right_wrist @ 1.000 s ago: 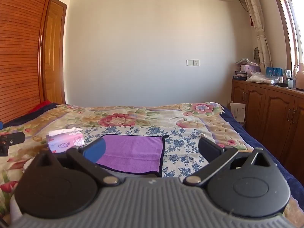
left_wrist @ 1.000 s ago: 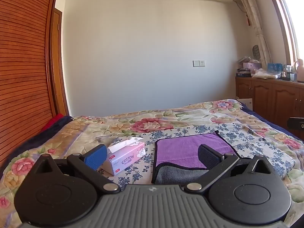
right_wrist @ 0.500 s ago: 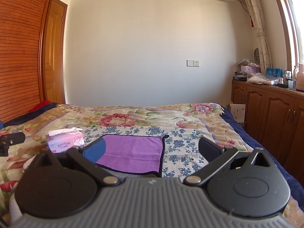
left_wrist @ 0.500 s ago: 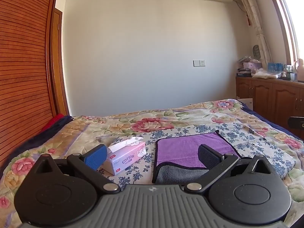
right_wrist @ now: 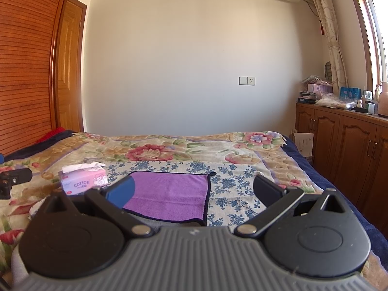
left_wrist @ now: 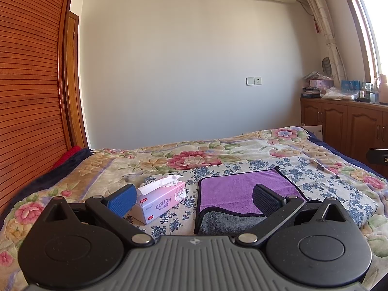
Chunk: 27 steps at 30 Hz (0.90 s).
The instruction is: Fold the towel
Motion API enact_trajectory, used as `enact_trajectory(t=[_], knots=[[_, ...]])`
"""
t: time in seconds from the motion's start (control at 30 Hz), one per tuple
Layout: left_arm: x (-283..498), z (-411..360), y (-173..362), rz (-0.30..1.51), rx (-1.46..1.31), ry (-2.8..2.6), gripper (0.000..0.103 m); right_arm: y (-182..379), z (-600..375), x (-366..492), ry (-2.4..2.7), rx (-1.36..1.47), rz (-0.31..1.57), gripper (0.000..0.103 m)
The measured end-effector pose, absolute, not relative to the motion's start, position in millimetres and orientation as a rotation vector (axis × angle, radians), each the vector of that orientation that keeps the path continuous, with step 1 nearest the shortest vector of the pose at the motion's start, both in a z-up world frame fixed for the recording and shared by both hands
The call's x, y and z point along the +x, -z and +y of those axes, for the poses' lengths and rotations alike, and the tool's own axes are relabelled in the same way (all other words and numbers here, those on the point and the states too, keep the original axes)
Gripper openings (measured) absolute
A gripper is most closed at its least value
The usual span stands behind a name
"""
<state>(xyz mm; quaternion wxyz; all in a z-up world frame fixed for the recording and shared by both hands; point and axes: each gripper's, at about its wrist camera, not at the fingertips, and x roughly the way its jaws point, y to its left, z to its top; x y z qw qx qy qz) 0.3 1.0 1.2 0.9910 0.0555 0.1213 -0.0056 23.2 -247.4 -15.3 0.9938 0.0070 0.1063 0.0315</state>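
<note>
Left wrist view: left gripper point(left_wrist: 194, 200) wide apart above purple towel point(left_wrist: 240, 191)

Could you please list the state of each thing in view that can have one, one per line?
Left tongs: open, holding nothing.
Right tongs: open, holding nothing.
Purple towel: lying on the bed, near edge turned over showing grey.
Tissue box: open, a tissue sticking out.
Door: ajar.
Cabinet doors: shut.
</note>
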Motion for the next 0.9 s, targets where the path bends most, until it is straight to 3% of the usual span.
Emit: enact_trajectory(t=[0.9], knots=[[-1.4, 0.3, 0.5, 0.241, 0.111, 0.013, 0.103, 15.4, -247.4, 23.0, -0.063, 0.012, 0.213, 0.103]])
